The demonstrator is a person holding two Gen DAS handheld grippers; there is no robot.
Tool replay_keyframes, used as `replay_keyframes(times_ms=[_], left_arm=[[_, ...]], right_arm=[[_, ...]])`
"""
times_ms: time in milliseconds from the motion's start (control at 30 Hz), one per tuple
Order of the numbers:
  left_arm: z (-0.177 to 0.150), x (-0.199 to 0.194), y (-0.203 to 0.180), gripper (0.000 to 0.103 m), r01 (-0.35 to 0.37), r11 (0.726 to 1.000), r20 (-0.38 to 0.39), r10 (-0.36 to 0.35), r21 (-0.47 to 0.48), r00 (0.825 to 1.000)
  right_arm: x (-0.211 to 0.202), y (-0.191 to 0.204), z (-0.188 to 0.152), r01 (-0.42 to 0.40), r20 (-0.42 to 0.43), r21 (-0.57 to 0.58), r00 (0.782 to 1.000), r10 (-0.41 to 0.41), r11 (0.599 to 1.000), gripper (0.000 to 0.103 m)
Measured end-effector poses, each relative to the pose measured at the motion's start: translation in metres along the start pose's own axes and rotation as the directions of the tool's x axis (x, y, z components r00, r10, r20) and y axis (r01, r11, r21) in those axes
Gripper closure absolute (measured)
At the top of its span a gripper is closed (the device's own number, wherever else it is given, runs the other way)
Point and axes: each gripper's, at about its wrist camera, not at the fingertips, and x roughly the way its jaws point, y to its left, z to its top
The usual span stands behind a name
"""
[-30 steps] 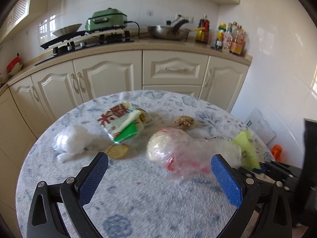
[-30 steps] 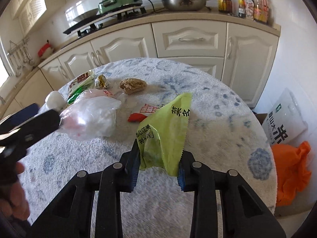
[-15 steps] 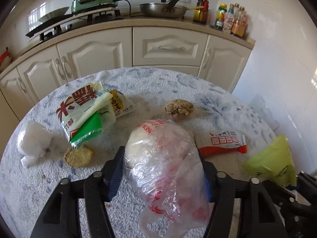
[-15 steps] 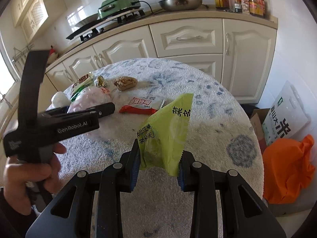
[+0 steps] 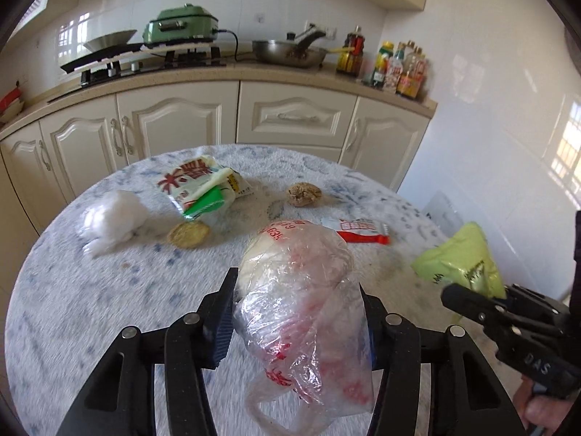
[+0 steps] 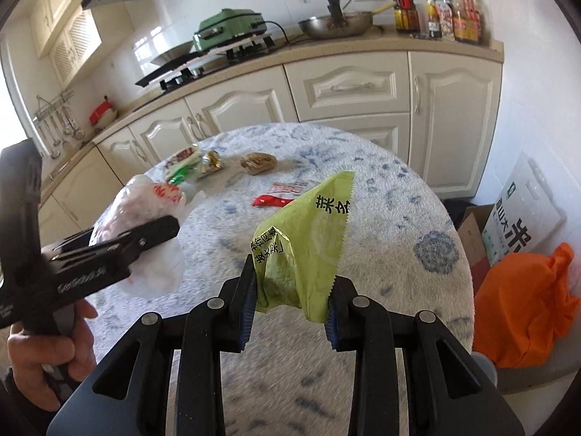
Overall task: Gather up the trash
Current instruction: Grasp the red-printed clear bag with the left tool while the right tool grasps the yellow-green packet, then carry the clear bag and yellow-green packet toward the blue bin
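Note:
My left gripper (image 5: 295, 301) has its jaws closing, and the pads press a crumpled clear plastic bag (image 5: 297, 254) with red print, held just above the round table (image 5: 90, 309). My right gripper (image 6: 293, 279) is shut on a light green wrapper (image 6: 308, 232) that stands up between its pads over the table's near side. Loose on the cloth lie a red and white wrapper (image 5: 359, 229), a brown lump (image 5: 304, 193), a round yellowish biscuit (image 5: 189, 234), a white wad (image 5: 112, 218) and a red, white and green snack bag (image 5: 199, 189).
Cream kitchen cabinets (image 5: 174, 127) run behind the table under a counter with a hob, a pan and bottles. To the table's right, an orange bag (image 6: 523, 309), a white printed sack (image 6: 523, 218) and a cardboard box (image 6: 470, 232) sit low by the wall.
My left gripper went from wide open in front of the plastic bag to closed on it, and now holds it nearer. My right gripper drew back and up with the green wrapper.

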Motion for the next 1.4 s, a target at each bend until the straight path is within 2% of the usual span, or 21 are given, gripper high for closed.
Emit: replay_keyframes(times_ms=[433,833,1033,1167,1300,1400], left_arm=[[-0.031,-0.099,-0.001,0.053,0.023,1.000,0.132,-0.021,-0.013,0.991],[-0.033,-0.156,-0.034,0.053,0.072,0.997,0.247,-0.080,0.038,0.966],[-0.029,-0.166,-0.059,0.053,0.128,0.989,0.283,-0.145,0.078,0.948],[-0.028,-0.163,-0.087,0.053,0.197,0.973,0.281,-0.225,0.123,0.933],[-0.029,-0.146,-0.122,0.053,0.266,0.948,0.250,-0.305,0.177,0.919],[-0.030,-0.127,-0.148,0.053,0.321,0.923,0.198,-0.362,0.211,0.911]], right_arm=[[-0.059,0.034,-0.001,0.008,0.095,-0.051,0.995,-0.003,0.999,0.072],[-0.120,0.030,0.006,0.026,0.216,-0.051,0.976,-0.015,0.998,0.072],[-0.149,0.009,0.008,0.062,0.266,-0.022,0.962,-0.054,0.998,0.072],[-0.172,-0.017,0.003,0.117,0.295,0.018,0.948,-0.117,0.993,0.072],[-0.195,-0.055,-0.011,0.192,0.298,0.086,0.931,-0.209,0.978,0.072],[-0.208,-0.087,-0.024,0.240,0.282,0.148,0.920,-0.274,0.959,0.072]])
